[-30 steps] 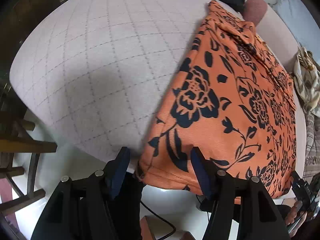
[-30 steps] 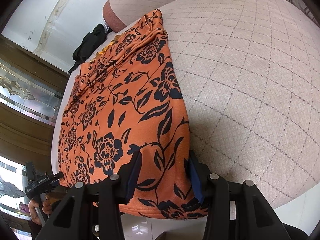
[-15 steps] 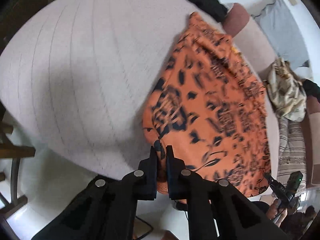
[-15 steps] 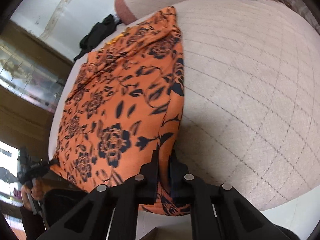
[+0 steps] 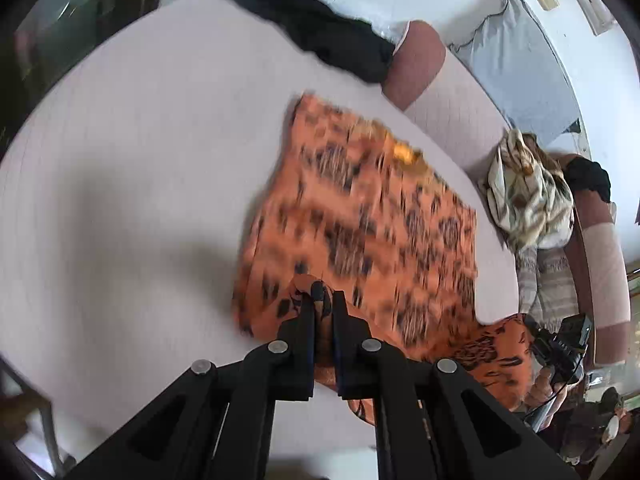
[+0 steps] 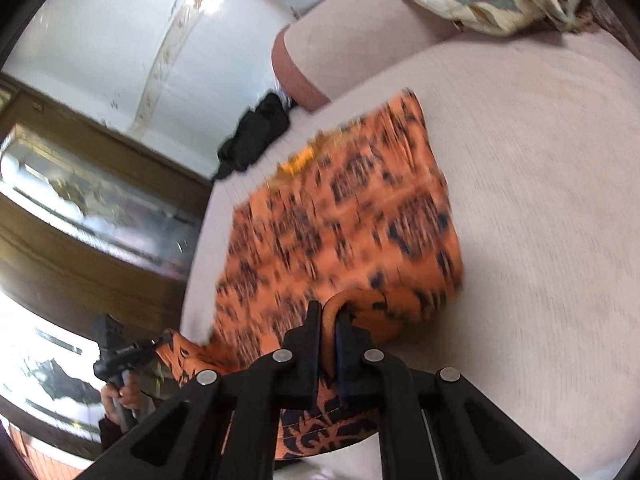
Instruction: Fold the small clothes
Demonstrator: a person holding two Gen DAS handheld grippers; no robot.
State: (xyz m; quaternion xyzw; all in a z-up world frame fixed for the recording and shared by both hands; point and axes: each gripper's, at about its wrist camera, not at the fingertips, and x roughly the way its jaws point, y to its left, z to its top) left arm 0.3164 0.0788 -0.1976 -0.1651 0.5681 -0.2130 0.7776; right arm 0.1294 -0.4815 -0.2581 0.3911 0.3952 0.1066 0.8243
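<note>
Lifted near hem; orange garment (image 5: 360,216) lies lengthwise away.

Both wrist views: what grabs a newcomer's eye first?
The orange floral garment spread mid-frame on the pale quilted cushion. Its near corners are pinched by the left gripper and the right gripper, both shut. A crumpled cream patterned cloth lies beyond.

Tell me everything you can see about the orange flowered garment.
The orange garment is thin, soft-looking fabric printed with black flowers and leaves, blurred here. Most of it lies flat on the pale quilted bed. Its near edge is raised at two corners: the left gripper pinches one, the right gripper the other. A yellowish patch shows near its far end.
</note>
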